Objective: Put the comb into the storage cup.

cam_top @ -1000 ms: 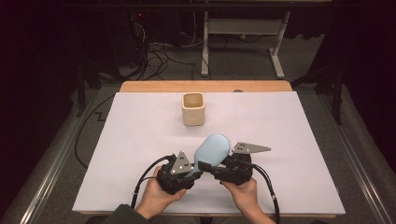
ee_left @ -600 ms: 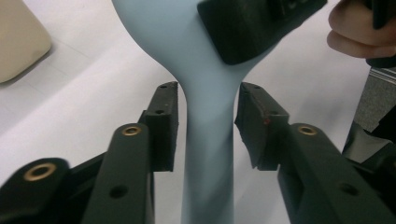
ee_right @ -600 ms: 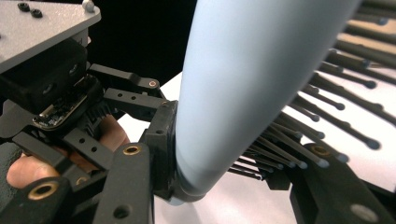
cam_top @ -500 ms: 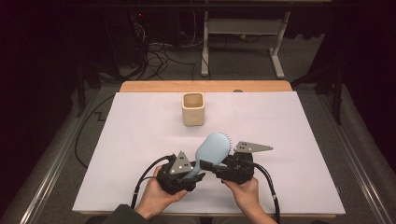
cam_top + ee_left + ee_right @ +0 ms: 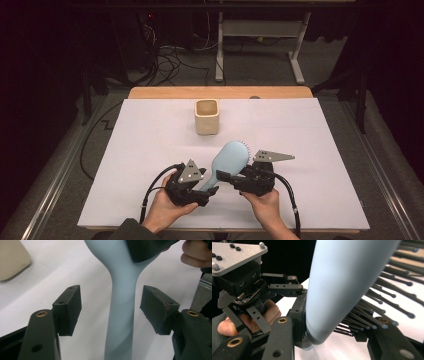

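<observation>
The left hand-held gripper (image 5: 202, 187) stands spread, its jaws having just been opening; the hairbrush (image 5: 227, 162) handle passes between the pads untouched. The handle's end is cut off in the left gripper view. The right hand-held gripper (image 5: 230, 178) pinches the hairbrush, apparently at the head's base. The beige cup (image 5: 207, 116) stands far on the worktop (image 5: 310, 150); its interior is hard to make out.
</observation>
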`<state>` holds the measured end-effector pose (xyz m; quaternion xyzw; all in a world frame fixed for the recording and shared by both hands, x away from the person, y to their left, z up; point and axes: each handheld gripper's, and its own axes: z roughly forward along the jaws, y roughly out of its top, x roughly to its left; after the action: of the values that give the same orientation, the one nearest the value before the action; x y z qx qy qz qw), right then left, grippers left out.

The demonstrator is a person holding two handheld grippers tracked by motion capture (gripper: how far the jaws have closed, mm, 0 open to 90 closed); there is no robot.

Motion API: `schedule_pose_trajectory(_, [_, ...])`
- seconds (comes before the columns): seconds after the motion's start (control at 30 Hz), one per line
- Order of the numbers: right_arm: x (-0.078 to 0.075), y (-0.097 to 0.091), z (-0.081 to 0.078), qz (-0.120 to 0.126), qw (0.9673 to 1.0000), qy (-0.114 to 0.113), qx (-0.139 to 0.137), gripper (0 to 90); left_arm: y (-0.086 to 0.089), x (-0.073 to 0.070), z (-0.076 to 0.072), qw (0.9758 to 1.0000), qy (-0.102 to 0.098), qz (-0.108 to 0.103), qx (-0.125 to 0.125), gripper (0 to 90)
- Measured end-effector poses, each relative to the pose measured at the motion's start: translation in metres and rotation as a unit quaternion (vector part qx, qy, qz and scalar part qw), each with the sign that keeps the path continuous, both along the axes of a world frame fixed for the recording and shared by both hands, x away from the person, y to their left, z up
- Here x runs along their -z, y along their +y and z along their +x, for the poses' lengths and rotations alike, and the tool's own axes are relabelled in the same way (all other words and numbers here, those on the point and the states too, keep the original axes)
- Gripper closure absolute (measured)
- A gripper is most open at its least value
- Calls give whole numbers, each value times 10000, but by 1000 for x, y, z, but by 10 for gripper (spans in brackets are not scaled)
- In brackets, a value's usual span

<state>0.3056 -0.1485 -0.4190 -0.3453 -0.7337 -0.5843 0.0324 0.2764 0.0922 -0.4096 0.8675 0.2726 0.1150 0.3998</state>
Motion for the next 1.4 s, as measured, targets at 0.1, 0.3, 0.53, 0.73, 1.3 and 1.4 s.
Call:
schedule_pose_trajectory(0.1, [-1,-1,0,-1,10000,-11,14,565,2,1,1,10000,-2,0,-48,304])
schedule_pose_trajectory(0.3, [-3,-6,1,-8,10000,-38,40,565,5,5,3,9999,1,49,-115,268])
schedule_pose_trajectory(0.53, [-5,-9,2,7,10000,-27,49,565,8,5,4,9999,2,20,-102,235])
schedule_pose_trajectory(0.73, [-7,-11,1,15,10000,-62,46,566,14,5,2,9999,9,-30,-117,217])
schedule_pose_trajectory(1.3, [-10,-14,6,-92,9999,-26,72,567,41,8,1,9991,19,-263,-328,229])
schedule_pose_trajectory(1.4, [-12,-16,6,-101,9999,-52,93,567,48,8,1,9986,49,-340,-396,229])
